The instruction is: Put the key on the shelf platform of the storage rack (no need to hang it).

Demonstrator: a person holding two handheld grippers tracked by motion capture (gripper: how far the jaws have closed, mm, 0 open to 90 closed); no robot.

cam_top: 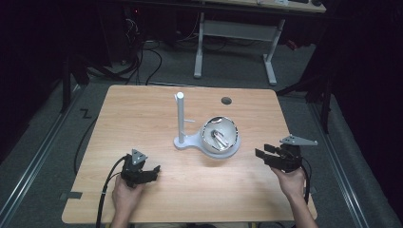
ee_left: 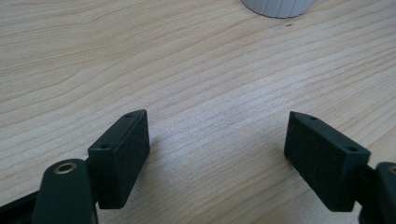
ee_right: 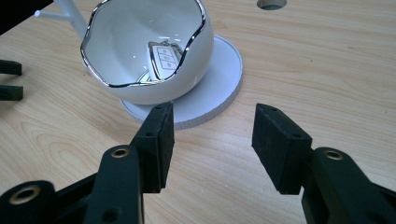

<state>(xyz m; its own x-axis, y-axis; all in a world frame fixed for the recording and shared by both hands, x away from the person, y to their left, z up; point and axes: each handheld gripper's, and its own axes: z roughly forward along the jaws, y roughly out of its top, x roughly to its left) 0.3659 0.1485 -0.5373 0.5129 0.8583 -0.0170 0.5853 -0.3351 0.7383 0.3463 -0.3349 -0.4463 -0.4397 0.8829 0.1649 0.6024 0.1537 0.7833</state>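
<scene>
Key fob [ee_right: 164,58] in bowl [ee_right: 116,46] lies ahead-left of my right gripper [ee_right: 212,140], nearer arm, jaws parted, empty.

You're working on a table [cam_top: 142,114] of pale wood-grain laminate, smooth with a soft sheen under the light. The bowl [ee_right: 135,46] in front of you looks like glossy white ceramic, its wavy rim edged in mirror-bright chrome. Inside lies a car key [ee_right: 164,58] with shiny metal trim. The round base [ee_right: 219,84] and post [cam_top: 180,116] look like matt white plastic. Your gripper pads [ee_right: 161,140] are matt black with a fine rough texture, held by screws in smoother black plastic.
</scene>
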